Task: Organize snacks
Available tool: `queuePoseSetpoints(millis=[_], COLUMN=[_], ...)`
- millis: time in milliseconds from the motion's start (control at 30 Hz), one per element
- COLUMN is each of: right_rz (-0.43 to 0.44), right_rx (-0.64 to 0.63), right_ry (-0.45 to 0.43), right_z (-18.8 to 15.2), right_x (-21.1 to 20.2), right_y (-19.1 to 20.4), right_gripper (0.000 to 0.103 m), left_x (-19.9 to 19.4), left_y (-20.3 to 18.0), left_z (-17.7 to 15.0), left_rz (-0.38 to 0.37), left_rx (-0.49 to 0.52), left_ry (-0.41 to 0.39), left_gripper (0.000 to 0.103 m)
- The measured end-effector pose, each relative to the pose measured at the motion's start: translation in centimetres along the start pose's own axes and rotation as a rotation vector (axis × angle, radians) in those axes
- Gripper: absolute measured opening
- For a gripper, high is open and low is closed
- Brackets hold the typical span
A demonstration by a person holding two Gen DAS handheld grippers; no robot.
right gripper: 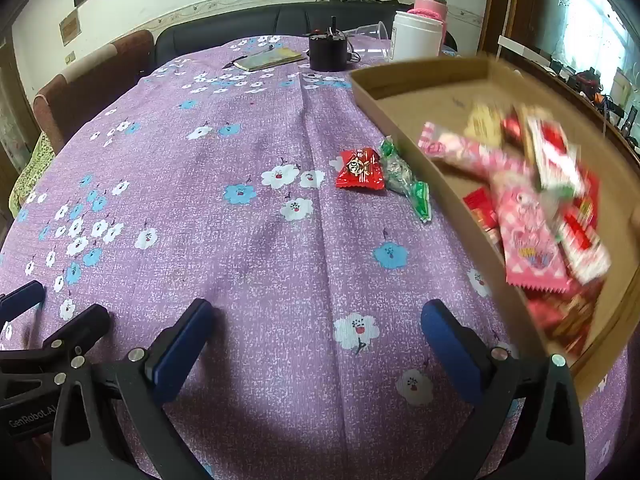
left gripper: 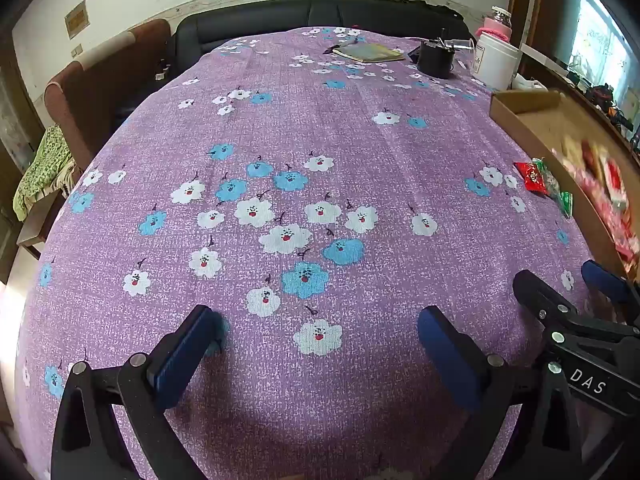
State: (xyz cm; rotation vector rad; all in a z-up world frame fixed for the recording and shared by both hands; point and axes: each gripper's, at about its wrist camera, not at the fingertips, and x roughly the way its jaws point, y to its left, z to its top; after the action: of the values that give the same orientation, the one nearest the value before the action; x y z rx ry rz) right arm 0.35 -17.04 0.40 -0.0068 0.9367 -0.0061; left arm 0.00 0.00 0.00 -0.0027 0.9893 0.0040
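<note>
Down low over the purple flowered bench [right gripper: 240, 152], the left gripper [left gripper: 316, 340] and right gripper [right gripper: 316, 332] are hanging wide apart, holding nothing. Farther out, a red snack [right gripper: 359, 169] and a green snack [right gripper: 404, 180] are lying side by side, just beside the cardboard box [right gripper: 404, 120], which is holding blurry pink and red snacks [right gripper: 528, 236].
</note>
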Motion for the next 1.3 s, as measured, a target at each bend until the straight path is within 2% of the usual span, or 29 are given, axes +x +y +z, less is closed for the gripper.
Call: queuePoseSetpoints(millis=[1300], right_rz=[0.000], right_rx=[0.000], right_ry=[0.000], right_z=[-0.06], right_x=[0.06], right_y=[-0.06], right_gripper=[0.103], left_x=[0.00], left_y=[-0.15], left_z=[0.11], left_rz=[0.002], left_rx=[0.001], left_ry=[-0.002], left_gripper=[0.102])
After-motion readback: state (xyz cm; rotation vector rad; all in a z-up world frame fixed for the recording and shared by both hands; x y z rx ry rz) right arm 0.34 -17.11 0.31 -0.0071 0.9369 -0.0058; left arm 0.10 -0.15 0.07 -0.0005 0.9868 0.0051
